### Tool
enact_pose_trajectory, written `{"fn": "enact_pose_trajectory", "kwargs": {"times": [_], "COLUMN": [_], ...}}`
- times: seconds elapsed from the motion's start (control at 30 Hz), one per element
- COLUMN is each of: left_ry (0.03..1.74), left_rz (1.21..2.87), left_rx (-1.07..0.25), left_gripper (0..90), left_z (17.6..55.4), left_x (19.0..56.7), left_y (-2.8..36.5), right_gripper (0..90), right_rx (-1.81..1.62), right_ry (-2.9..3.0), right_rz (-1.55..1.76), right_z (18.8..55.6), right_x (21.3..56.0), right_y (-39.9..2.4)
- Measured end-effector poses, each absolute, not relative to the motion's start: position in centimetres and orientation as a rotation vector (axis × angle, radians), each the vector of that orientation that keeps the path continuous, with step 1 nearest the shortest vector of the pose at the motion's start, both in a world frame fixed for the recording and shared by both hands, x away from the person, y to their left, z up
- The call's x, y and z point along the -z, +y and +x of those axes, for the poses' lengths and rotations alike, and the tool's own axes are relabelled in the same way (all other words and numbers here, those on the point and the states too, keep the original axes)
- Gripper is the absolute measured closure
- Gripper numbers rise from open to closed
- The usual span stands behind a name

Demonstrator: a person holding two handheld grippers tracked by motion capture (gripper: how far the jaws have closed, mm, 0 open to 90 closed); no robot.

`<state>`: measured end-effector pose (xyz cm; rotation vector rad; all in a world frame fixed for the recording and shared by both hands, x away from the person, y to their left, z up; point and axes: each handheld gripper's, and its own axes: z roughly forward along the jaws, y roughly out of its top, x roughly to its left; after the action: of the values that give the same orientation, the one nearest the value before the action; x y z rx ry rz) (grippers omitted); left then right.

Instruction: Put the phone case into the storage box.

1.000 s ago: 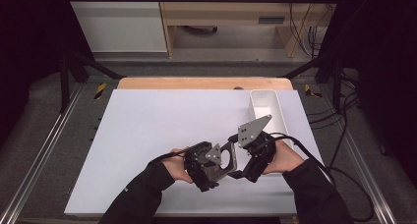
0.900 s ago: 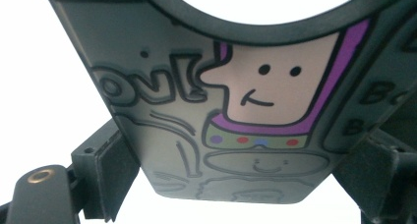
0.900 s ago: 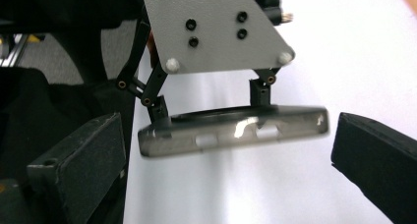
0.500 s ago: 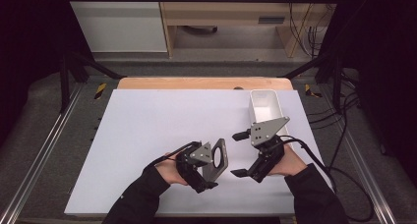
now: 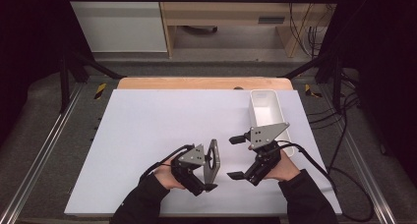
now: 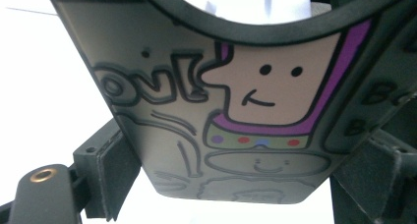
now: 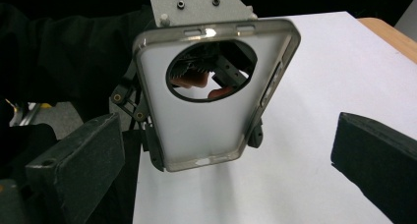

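Phone case (image 5: 213,157) stands upright on its edge between the two pairs of tongs, above the near part of the white tabletop (image 5: 147,126); the left tongs (image 5: 210,172) grasp it by its lower end, and in the left gripper view the two black pads sit against the case's (image 6: 231,111) side edges, its printed back with a cartoon face and purple outline close to the camera; the case is a soft grey shell with a large round camera hole, and in the right gripper view its (image 7: 206,121) pale inner side faces the right tongs, tilted a little, with the person's fingertips (image 7: 196,81) visible through the hole; the right tongs (image 5: 237,157) are released, their jaws standing wide apart, one above the other in the high view, just beside the case but not touching it; in the right gripper view the case hangs between and beyond those two black jaws, clear of both; a white tray (image 5: 255,111) lies on the tabletop behind the right hand (image 5: 285,171), well apart from the case.
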<state>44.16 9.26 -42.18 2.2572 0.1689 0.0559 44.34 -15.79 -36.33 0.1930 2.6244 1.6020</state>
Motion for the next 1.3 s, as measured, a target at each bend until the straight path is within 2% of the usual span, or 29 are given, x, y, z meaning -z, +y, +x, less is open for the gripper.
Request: {"fn": "enact_pose_trajectory", "kwargs": {"times": [0.53, 1.3], "left_ry": [0.188, 0.127], "left_rz": [2.242, 2.277], "left_rx": [-0.045, -0.02], "left_gripper": [11.6, 11.6], "left_z": [44.0, 44.1], "left_x": [42.6, 42.2], "left_y": [9.1, 8.2], "right_gripper": [0.2, 0.6], "right_rx": [-1.636, -1.681], "right_ry": [2.636, 2.663], "right_rz": [0.193, 0.149], "right_z": [44.4, 44.7], "right_x": [37.2, 37.6], "right_y": [-14.8, -14.2]}}
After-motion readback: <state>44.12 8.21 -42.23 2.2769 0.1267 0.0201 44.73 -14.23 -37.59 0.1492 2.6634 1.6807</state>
